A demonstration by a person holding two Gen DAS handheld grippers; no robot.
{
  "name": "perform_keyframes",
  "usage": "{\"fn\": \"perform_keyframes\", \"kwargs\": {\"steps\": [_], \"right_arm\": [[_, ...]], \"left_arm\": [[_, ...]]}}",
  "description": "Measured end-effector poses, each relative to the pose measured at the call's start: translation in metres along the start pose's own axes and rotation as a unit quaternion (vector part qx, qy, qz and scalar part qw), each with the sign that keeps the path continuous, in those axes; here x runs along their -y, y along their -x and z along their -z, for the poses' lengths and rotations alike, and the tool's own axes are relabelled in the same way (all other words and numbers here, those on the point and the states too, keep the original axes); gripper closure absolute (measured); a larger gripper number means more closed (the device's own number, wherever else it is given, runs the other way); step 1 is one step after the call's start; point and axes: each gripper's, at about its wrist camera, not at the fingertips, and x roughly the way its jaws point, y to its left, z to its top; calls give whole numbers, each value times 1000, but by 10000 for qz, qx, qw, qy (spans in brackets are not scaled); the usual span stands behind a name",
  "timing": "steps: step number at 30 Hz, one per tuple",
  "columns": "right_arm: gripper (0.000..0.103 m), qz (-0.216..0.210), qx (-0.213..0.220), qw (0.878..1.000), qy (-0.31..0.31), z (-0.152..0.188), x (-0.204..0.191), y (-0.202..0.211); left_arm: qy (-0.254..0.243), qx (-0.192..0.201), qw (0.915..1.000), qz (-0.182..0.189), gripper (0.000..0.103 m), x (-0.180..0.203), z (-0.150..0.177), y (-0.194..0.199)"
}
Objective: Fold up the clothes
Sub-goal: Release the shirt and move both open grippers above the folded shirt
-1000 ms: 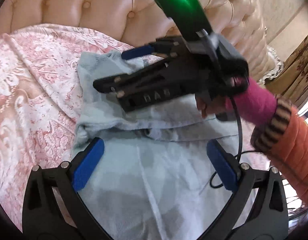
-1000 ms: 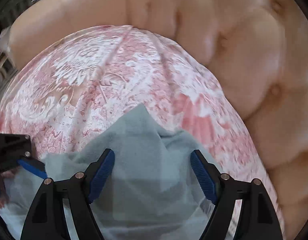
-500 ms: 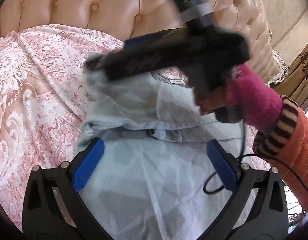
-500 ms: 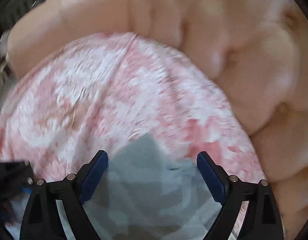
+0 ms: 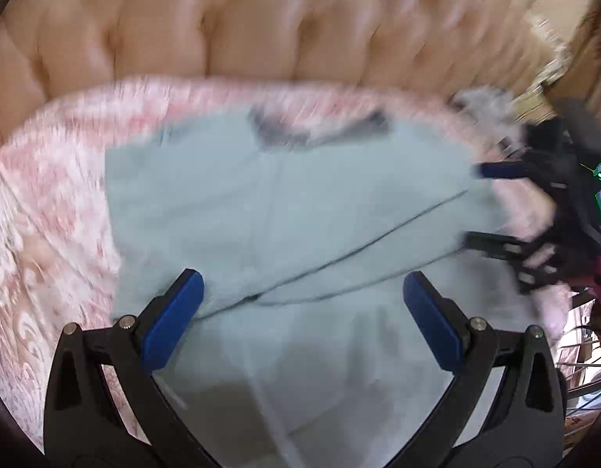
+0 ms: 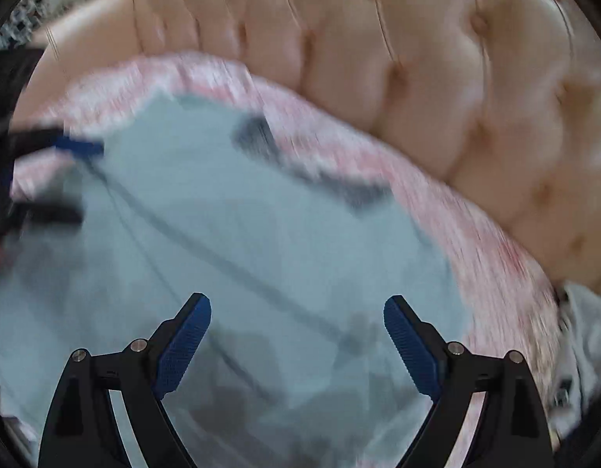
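Observation:
A pale blue-green garment point(image 5: 280, 202) point(image 6: 222, 234) lies spread on the pink patterned bedspread point(image 5: 46, 195), with a folded edge running diagonally across it. A dark patch point(image 5: 277, 132) point(image 6: 257, 136) shows near its far edge. My left gripper point(image 5: 303, 288) hovers open over the near part of the cloth, nothing between its blue pads. My right gripper point(image 6: 297, 306) is open too, above the cloth. In the left wrist view the right gripper point(image 5: 487, 204) sits at the garment's right edge. The right wrist view shows the left gripper point(image 6: 72, 181) at the left edge. Both views are motion-blurred.
A tufted beige headboard point(image 5: 261, 19) point(image 6: 417, 78) rises just behind the bed. A pale grey-white bundle point(image 6: 585, 331) lies at the right end of the bedspread point(image 6: 476, 234). A pink sleeve point(image 5: 600, 273) shows at the right rim.
The right gripper has swung off the garment's top to its right side. Both cameras have pulled back, and the garment now lies flatter and more spread out.

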Motion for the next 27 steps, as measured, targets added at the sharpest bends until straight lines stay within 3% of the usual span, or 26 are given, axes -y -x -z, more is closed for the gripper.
{"fn": "perform_keyframes", "kwargs": {"steps": [2, 6, 9, 14, 16, 19, 21, 25, 27], "right_arm": [[11, 126, -193, 9997, 112, 16, -2, -6], [0, -51, -108, 9989, -460, 40, 28, -7], [0, -297, -32, 9954, -912, 58, 49, -4], [0, -94, 381, 9955, -867, 70, 41, 40], [0, -198, 680, 9942, -812, 80, 21, 71], [0, -995, 992, 9884, -575, 108, -29, 105], [0, -1254, 946, 9871, -307, 125, -64, 110], [0, -993, 494, 9937, -156, 158, -109, 92], [0, -603, 373, 9974, -114, 169, -115, 86]], "left_arm": [[-61, 16, 10000, 30, 1, -1, 3, 5], [-182, 47, 9998, 90, 1, -2, 10, 14], [-273, 70, 9995, 135, 1, -3, 15, 20], [-248, 420, 9982, 347, 1, 10, 24, 63], [-258, 526, 9971, 480, 1, 23, 40, 86], [-190, 435, 9971, 588, 1, 46, 81, 103], [-203, 287, 9978, 562, 1, 62, 117, 106], [-230, 68, 9995, 196, 1, 75, 163, 92], [-483, 281, 9981, -253, 1, 83, 180, 97]]}}
